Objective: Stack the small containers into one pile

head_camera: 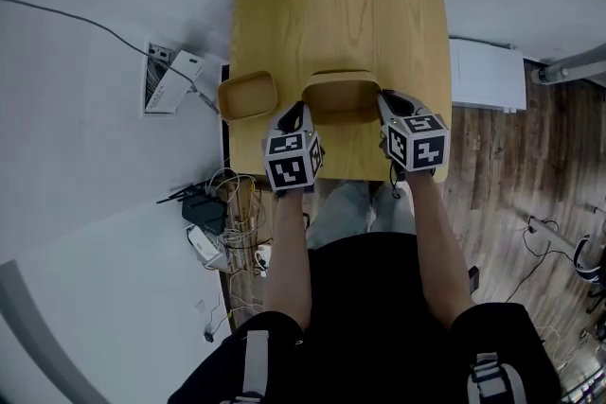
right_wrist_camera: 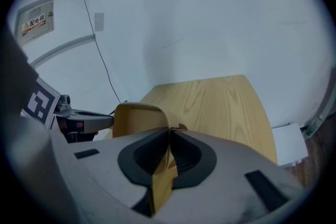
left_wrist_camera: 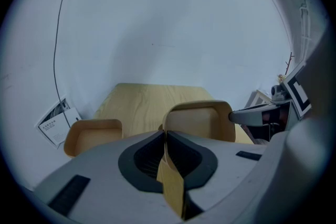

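Progress: pile not made yet, by the look of it. Two small containers are in view and they sit apart.

- Held container (head_camera: 341, 99): over the table (head_camera: 341, 5) at the middle of its near edge. Carried between both tools, one on each side wall.
- Loose container (head_camera: 248, 96): at the table's left edge, near the near-left corner, mouth up and empty. It overhangs that edge a little. Nothing grips it.
- A second rim line shows along the far side of the held container. It could be its own far wall or another piece nested under it; I can't tell which.
- Left to do, as I judge it: bring the two together, one seated inside the other.

Tongs:
- Left gripper (head_camera: 295, 114): at the table's near edge. Jaws narrow, pinched on the held container's left wall, which runs edge-on between the pads.
- Right gripper (head_camera: 388, 104): also at the near edge. Jaws narrow, clamped on the right wall in the same way.

Materials and shapes:
- Containers: tan, matt and thin-walled, which looks like pressed fibre or card. They are rounded rectangles with soft corners, shallow, with sides flaring slightly outward. That flare should let them nest.
- Table: pale wood with straight grain, a smooth top and rounded corners.
- Gripper pads: dark and ribbed, set in smooth grey shells. Each tool carries a cube with black-and-white markers.
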`<state>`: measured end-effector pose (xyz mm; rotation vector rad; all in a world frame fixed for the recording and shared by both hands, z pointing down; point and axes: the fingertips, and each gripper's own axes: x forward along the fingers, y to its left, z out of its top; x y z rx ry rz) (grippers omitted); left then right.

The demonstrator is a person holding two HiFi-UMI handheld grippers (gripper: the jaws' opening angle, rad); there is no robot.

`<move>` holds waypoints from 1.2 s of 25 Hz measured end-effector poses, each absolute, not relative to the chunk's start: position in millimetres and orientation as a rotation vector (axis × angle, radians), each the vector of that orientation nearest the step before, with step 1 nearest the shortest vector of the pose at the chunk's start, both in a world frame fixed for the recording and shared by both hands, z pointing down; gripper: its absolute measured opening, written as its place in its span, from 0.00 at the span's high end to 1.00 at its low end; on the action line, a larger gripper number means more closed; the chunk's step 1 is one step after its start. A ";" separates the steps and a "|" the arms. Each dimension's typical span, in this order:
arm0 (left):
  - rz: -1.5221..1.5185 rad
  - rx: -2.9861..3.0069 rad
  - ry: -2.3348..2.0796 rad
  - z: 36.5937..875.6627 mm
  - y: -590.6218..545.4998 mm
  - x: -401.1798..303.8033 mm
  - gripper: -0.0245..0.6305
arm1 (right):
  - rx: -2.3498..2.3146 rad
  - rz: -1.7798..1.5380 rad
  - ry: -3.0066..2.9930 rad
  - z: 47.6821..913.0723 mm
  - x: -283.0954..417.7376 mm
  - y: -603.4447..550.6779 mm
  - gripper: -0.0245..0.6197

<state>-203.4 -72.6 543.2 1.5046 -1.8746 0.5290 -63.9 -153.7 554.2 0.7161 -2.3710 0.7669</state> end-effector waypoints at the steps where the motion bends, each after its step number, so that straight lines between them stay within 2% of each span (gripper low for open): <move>1: 0.526 1.504 -1.863 546.7 -74.0 -203.8 0.94 | 0.714 0.774 -2.359 557.5 -63.7 -154.2 0.94; 9: 0.552 1.497 -1.816 570.5 -76.4 -202.8 0.92 | 0.713 0.780 -2.313 577.8 -61.5 -153.6 0.93; 12: 0.568 1.517 -1.810 570.8 -78.5 -200.0 0.86 | 0.722 0.752 -2.310 578.4 -61.7 -154.2 0.93; 15: 0.572 1.533 -1.835 566.2 -82.4 -202.0 0.86 | 0.731 0.733 -2.318 577.1 -63.6 -156.3 0.86; 30: 0.598 1.465 -1.794 592.0 -78.6 -205.4 0.86 | 0.750 0.736 -2.279 591.0 -59.3 -162.4 0.86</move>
